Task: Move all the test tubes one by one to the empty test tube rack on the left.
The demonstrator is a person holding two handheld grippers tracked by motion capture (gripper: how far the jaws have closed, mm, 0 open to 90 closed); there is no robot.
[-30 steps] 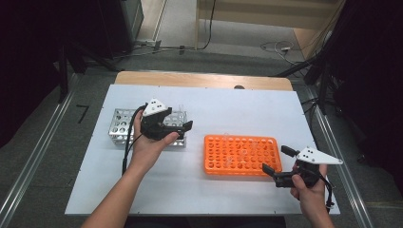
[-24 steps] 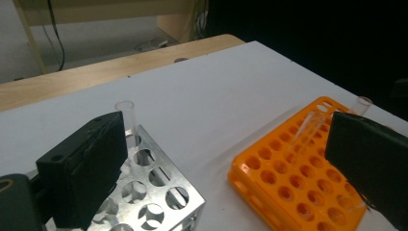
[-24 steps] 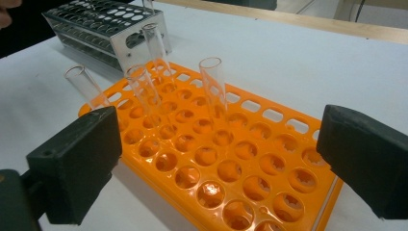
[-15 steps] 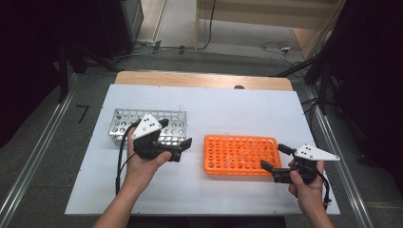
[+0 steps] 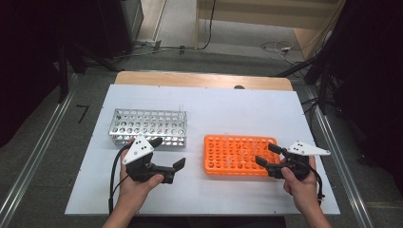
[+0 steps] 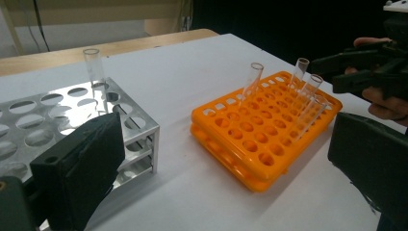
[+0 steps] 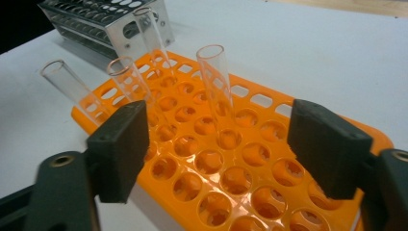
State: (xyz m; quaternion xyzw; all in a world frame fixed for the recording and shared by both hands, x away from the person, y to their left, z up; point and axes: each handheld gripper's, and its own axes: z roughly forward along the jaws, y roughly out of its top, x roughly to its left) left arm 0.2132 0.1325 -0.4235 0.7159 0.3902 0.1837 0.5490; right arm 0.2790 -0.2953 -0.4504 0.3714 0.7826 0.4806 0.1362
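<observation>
Clear glass test tubes [image 7: 216, 91] lean in the orange rack [image 5: 240, 154] near the worktop's front right. Their lower ends are hidden in the holes. The right gripper [image 5: 269, 155] has just been closing, nothing pinched yet. The left gripper [image 5: 167, 153] hangs released beside the metal rack [image 5: 148, 126] on the white worktop [image 5: 228, 109].

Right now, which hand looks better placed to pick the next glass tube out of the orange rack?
The right. The right gripper hangs over the orange rack, jaws either side of a glass tube. The left gripper sits open on the table beside it.
</observation>
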